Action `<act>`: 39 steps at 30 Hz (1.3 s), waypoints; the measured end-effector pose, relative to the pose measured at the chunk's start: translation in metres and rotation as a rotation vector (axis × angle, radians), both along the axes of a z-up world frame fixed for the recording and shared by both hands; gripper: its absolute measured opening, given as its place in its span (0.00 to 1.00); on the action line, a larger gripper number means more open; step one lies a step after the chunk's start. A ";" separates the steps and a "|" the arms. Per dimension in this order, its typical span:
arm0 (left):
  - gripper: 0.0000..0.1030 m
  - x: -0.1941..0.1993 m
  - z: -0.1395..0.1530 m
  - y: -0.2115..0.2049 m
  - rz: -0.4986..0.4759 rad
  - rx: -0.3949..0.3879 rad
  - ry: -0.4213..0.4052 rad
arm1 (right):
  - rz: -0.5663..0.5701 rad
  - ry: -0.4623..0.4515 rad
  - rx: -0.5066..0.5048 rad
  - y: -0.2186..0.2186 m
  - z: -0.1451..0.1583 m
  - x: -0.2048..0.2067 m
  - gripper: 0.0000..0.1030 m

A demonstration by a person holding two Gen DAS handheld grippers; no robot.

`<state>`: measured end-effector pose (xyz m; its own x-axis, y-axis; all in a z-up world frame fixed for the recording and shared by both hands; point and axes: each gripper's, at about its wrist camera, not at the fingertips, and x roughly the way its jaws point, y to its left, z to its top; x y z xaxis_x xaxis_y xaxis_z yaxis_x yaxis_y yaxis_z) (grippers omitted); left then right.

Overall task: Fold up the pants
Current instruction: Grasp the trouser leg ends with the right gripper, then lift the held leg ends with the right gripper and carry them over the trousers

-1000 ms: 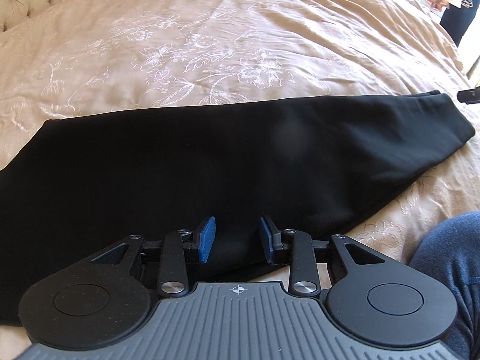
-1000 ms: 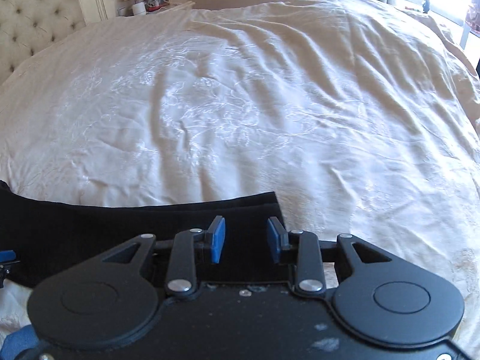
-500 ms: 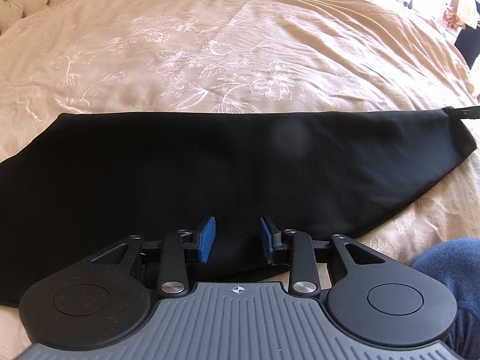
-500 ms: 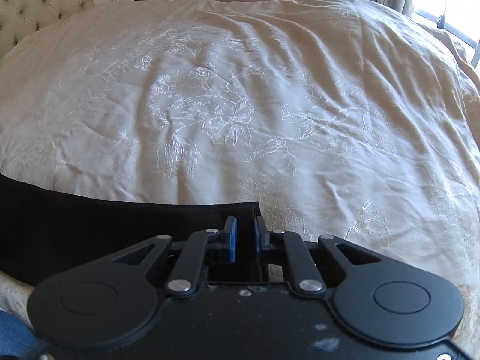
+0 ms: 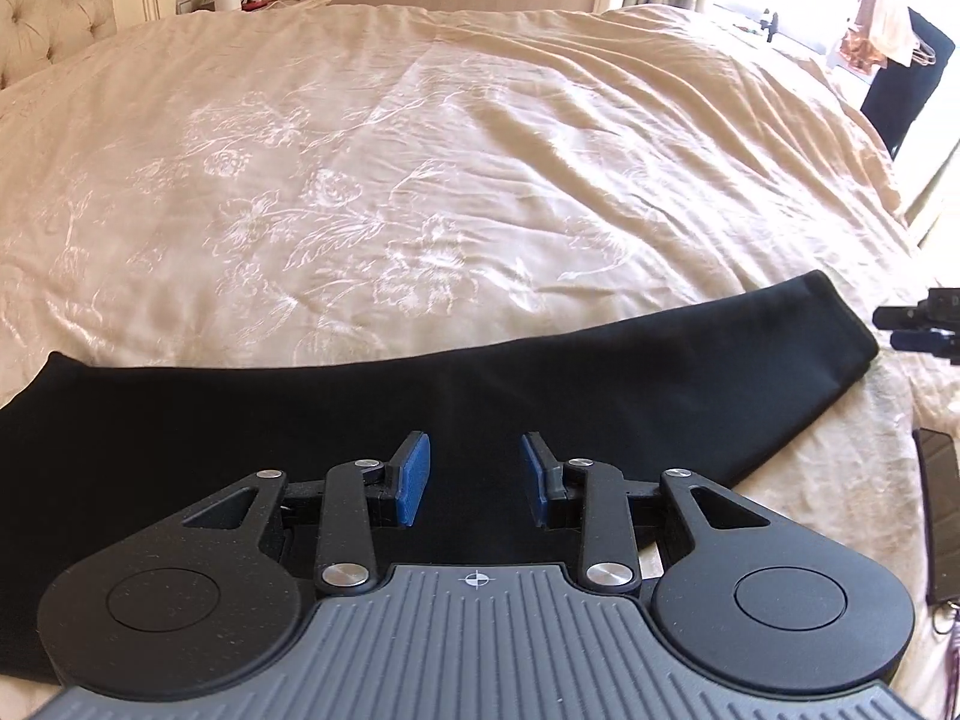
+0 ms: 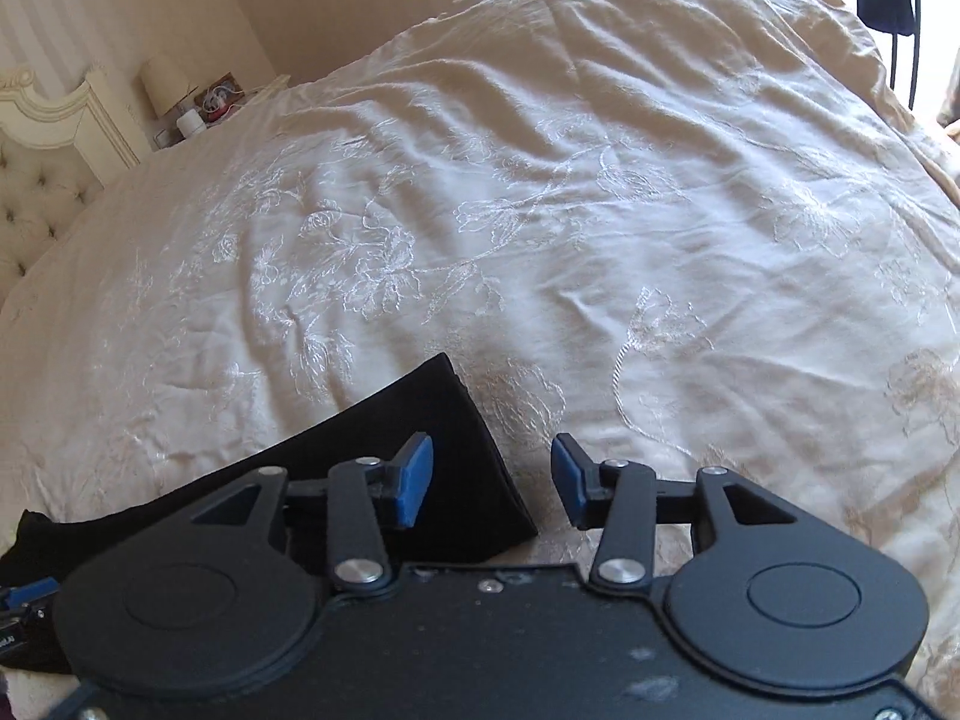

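Note:
Black pants (image 5: pixel 420 396) lie flat in a long strip across the cream bedspread (image 5: pixel 450 150), their leg end at the right (image 5: pixel 828 330). My left gripper (image 5: pixel 474 474) is open and empty, low over the near edge of the pants' middle. My right gripper (image 6: pixel 492 480) is open and empty; the leg end of the pants (image 6: pixel 444 456) lies under its left finger (image 6: pixel 414 480), the right finger over bare bedspread. The right gripper's tips also show in the left wrist view (image 5: pixel 918 330) just beyond the leg end.
A tufted headboard (image 5: pixel 54 18) and a nightstand with a lamp (image 6: pixel 165 81) stand at the far left. A dark phone (image 5: pixel 942 516) lies on the bed at the right edge. Clothes hang by the window (image 5: pixel 900 48) at the far right.
My right gripper was shut on the leg end half a second ago; it has let go and opened, and its view has tilted. My left gripper stayed open and lifted its view slightly.

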<state>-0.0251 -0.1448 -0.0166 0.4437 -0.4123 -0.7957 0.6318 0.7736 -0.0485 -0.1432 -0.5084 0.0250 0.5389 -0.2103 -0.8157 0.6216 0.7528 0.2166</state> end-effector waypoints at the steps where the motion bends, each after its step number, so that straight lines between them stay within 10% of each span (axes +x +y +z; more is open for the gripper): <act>1: 0.31 0.000 0.001 -0.009 -0.010 0.002 -0.002 | -0.027 -0.021 0.038 0.003 -0.002 -0.009 0.47; 11: 0.31 0.017 -0.052 -0.046 -0.044 0.141 0.170 | -0.161 -0.112 0.244 0.028 -0.050 -0.039 0.53; 30: 0.31 0.021 -0.053 -0.038 -0.016 0.096 0.200 | -0.292 -0.265 0.339 -0.013 -0.074 -0.025 0.55; 32: 0.31 0.022 -0.051 -0.038 -0.017 0.097 0.198 | -0.258 -0.237 0.326 -0.014 -0.071 -0.023 0.49; 34: 0.31 0.023 -0.044 -0.039 -0.008 0.084 0.187 | -0.210 -0.210 0.290 -0.013 -0.066 -0.019 0.11; 39: 0.31 0.024 -0.028 -0.056 -0.037 0.042 0.170 | -0.129 -0.202 0.217 -0.004 -0.041 -0.014 0.11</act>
<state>-0.0009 -0.2006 -0.0444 0.2867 -0.3905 -0.8748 0.6450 0.7538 -0.1251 -0.1568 -0.5121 -0.0159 0.6748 -0.1201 -0.7281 0.6369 0.5931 0.4925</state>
